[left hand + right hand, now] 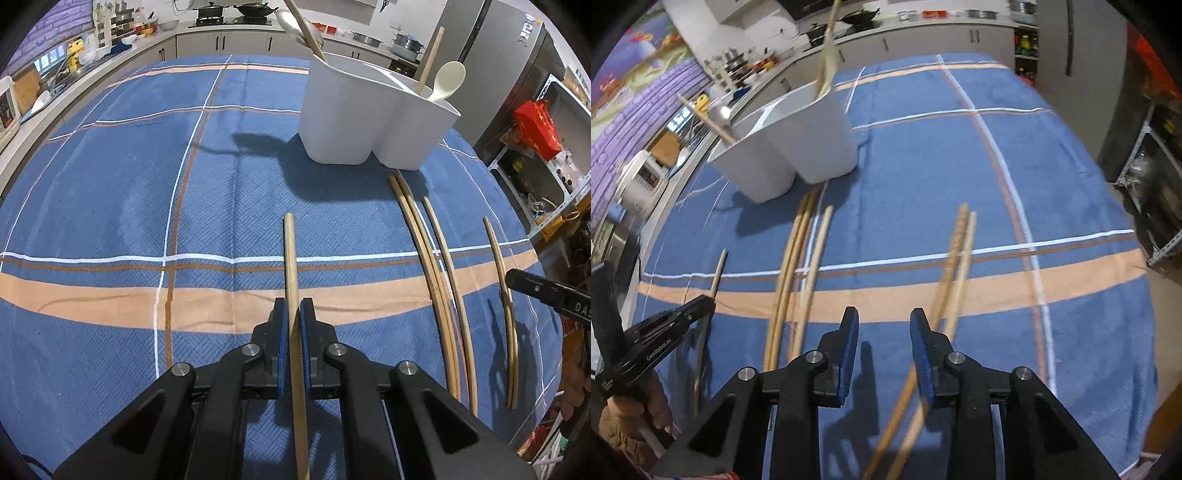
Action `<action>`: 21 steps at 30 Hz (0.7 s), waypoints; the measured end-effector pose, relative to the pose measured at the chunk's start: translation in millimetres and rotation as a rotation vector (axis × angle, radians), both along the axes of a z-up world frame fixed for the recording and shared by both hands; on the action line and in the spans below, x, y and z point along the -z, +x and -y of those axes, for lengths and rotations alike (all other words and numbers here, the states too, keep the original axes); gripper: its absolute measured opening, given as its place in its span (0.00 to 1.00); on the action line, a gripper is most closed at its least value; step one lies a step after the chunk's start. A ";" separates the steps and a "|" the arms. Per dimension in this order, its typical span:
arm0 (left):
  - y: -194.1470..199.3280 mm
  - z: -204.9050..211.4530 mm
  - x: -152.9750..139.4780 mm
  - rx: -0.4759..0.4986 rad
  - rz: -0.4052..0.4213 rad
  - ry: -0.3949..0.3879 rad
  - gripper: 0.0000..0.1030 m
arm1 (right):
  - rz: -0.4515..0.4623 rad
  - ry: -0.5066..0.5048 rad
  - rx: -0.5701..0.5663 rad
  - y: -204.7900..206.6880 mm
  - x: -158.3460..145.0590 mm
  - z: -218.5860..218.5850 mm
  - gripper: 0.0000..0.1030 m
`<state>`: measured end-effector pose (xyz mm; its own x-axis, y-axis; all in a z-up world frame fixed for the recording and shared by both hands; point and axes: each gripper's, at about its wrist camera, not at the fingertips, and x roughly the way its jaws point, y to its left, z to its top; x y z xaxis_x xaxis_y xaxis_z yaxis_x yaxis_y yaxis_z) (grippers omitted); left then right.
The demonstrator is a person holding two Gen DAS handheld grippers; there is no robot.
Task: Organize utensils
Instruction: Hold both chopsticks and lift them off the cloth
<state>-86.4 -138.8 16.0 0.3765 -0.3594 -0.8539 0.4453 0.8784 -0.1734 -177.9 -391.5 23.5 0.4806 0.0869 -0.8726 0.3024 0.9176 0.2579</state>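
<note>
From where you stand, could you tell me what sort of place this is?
Most likely a home kitchen. A stove with a wok and a lidded pot sits on the far counter, a steel fridge stands to the right, and a white utensil holder sits on the table's blue plaid cloth.

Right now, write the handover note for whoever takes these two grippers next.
Left gripper: shut on one chopstick, lifted above the blue cloth.
Right gripper: jaws apart, nothing gripped; a pair of chopsticks lies on the cloth just beside its right finger.
White holder stands at the far side of the table; it already holds a white spoon, a metal spoon and wooden handles.
Three more chopsticks lie loose between the grippers.
Left to do: drop the held chopstick into the holder, then collect the pair and the other three.
</note>
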 end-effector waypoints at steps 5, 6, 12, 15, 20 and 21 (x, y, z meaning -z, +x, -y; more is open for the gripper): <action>0.2 -0.2 0.5 -0.005 0.000 -0.008 0.06 | -0.054 -0.020 0.035 3.9 13.8 5.8 0.30; 0.0 -0.7 0.6 -0.007 -0.001 -0.010 0.06 | -0.052 -0.025 0.039 3.5 13.3 6.3 0.30; 0.6 -2.6 0.4 -0.008 -0.003 -0.018 0.06 | 0.004 -0.012 0.049 -4.9 0.7 13.0 0.30; 0.4 -2.3 0.5 -0.011 0.000 -0.020 0.06 | -0.028 -0.070 0.047 -3.9 2.6 11.6 0.30; 0.6 -1.9 1.5 -0.019 0.002 -0.023 0.06 | -0.038 0.000 0.016 5.8 8.9 13.2 0.30; 0.7 -1.7 1.5 -0.020 0.002 -0.024 0.06 | -0.046 0.050 -0.009 10.3 13.3 9.4 0.31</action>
